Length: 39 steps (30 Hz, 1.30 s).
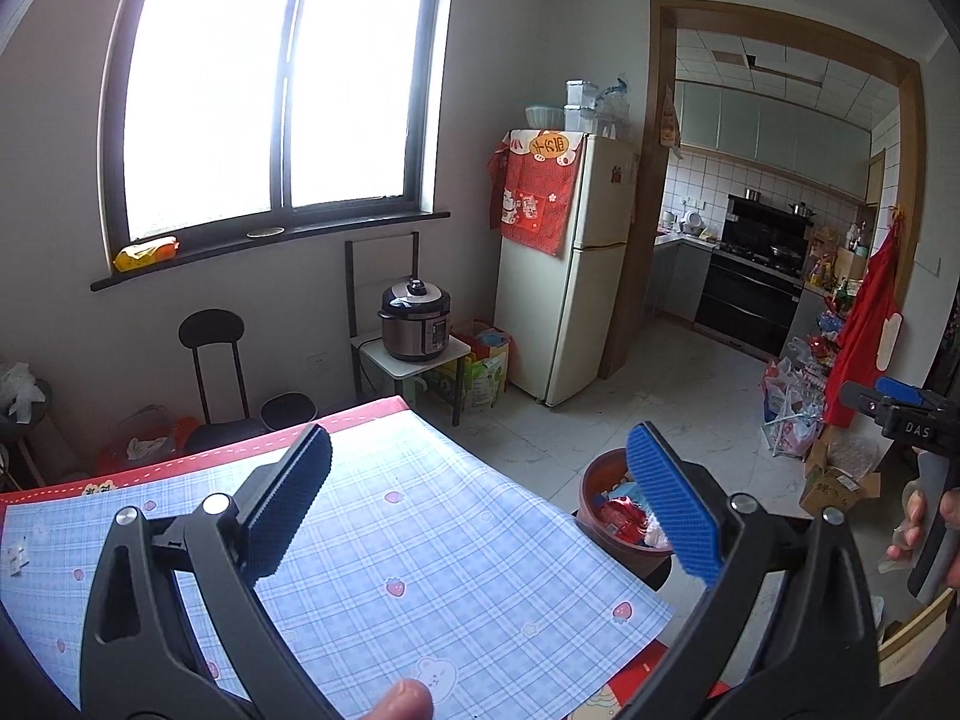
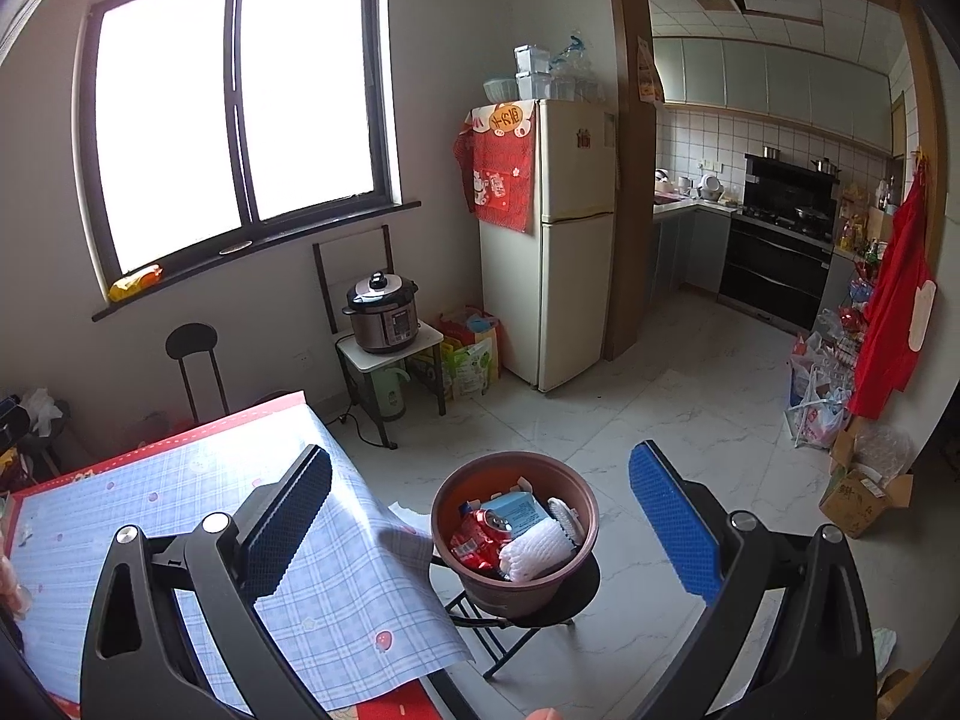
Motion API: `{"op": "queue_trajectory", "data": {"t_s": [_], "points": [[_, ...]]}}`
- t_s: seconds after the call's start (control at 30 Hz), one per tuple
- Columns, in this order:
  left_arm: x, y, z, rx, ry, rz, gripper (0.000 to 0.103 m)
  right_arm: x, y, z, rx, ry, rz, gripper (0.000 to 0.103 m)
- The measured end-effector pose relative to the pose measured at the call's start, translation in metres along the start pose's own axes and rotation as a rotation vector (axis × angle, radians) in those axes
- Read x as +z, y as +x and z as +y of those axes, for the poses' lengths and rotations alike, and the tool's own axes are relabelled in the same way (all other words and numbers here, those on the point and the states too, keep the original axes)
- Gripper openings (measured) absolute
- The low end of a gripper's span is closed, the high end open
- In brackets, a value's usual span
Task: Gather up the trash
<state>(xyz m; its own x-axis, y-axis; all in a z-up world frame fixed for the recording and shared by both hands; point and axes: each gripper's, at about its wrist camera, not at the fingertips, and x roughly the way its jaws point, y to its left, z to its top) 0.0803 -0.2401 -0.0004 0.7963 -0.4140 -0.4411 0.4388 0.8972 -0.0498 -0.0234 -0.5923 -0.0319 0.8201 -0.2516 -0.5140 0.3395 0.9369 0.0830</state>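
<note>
A brown round bin [image 2: 515,585] stands on a black stool [image 2: 555,606] beside the table's right corner. It holds a red can [image 2: 483,531], a light blue packet [image 2: 521,513] and white foam netting [image 2: 534,552]. My right gripper [image 2: 480,516] hovers open above the bin and table edge, nothing between its fingers. My left gripper [image 1: 480,498] is open and empty over the blue checked tablecloth [image 1: 384,540]; the bin [image 1: 606,540] shows behind its right finger. The right gripper's body [image 1: 906,414] and a hand [image 1: 912,522] appear at the far right.
A cream fridge [image 2: 552,240] stands by the kitchen doorway. A pressure cooker [image 2: 384,312] sits on a small stand under the window. A black chair [image 2: 195,360] is behind the table. Bags and cardboard boxes [image 2: 864,492] lie along the right wall. White tiled floor surrounds the stool.
</note>
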Motion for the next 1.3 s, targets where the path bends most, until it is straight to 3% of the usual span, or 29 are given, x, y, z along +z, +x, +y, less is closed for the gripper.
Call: {"op": "queue_trajectory", "data": {"t_s": [0.5,1.3], "points": [[-0.005,-0.017,0.006,0.017,0.011,-0.009,0.097,-0.011,-0.018,0.016,-0.037,0.013,-0.013,0.097],[-0.007,-0.007,-0.005,-0.032,0.033,-0.013,0.097,-0.009,-0.036,-0.003,-0.155,0.018,-0.029,0.097]]}}
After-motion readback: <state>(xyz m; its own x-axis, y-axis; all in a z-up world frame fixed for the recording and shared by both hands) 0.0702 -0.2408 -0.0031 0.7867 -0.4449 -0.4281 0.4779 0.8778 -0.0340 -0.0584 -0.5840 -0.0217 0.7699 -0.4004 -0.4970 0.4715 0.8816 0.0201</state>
